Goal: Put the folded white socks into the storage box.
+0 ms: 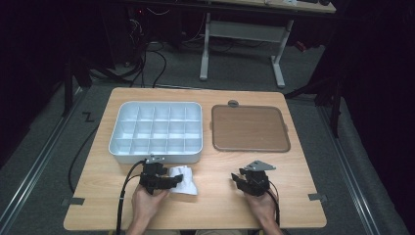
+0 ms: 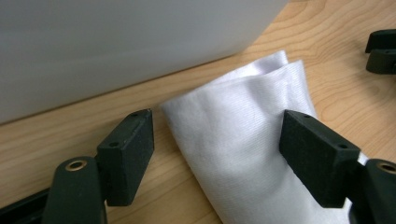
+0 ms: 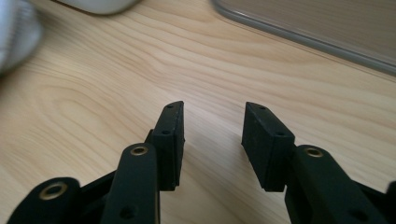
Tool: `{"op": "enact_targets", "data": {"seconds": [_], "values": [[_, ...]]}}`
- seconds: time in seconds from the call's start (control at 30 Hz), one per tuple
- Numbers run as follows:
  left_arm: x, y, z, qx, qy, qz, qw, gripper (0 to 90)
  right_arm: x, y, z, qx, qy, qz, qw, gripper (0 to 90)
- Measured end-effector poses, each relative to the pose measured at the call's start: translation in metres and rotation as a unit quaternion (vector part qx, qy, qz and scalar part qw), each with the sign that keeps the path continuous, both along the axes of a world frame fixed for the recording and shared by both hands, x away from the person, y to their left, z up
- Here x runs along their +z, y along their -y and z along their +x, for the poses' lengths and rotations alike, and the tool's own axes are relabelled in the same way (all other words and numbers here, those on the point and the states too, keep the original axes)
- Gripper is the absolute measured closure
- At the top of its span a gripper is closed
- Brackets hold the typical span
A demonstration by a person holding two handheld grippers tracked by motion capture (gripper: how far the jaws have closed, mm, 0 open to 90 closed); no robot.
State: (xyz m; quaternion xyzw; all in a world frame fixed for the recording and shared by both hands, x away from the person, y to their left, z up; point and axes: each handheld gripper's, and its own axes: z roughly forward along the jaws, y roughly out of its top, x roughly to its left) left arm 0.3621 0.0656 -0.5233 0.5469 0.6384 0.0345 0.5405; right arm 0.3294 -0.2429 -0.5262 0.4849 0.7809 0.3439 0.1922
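From my left tongs (image 2: 217,156) the cloth (image 2: 243,154) runs off the bottom edge, and its near-right part is behind the right jaw. The organiser (image 2: 116,46) beyond them is a blurred grey wall cut by the top and left edges. Ahead-left of my right tongs (image 3: 212,140) a white blur (image 3: 16,37) is cut by the frame; the tray (image 3: 317,28) ahead-right is cropped too. Overhead, I can't tell how far either jaw pair gapes.

white cloth (image 1: 185,179), pale grey tray (image 1: 155,131), brown lid (image 1: 249,128), black tongs (image 2: 217,147)
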Motion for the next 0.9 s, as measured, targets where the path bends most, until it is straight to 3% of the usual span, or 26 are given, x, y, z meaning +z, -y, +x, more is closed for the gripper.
{"op": "enact_targets", "data": {"seconds": [0.27,0.47,0.73,0.9], "values": [[-0.003,0.005,0.0,-0.01,0.0,0.011,0.9999,33.4,-0.004,0.045,-0.01,-0.064,0.015,-0.025,0.9976,51.9],[-0.003,0.008,-0.001,-0.019,0.003,0.011,0.9998,40.1,-0.005,0.066,-0.011,-0.093,0.017,-0.021,0.9953,45.1],[-0.002,0.008,0.0,-0.028,-0.007,0.005,0.9996,46.3,-0.005,0.072,-0.01,-0.106,0.016,-0.023,0.994,43.0],[-0.001,0.009,-0.001,-0.031,-0.001,0.004,0.9995,50.4,-0.005,0.072,-0.01,-0.107,0.016,-0.023,0.9939,42.5]]}}
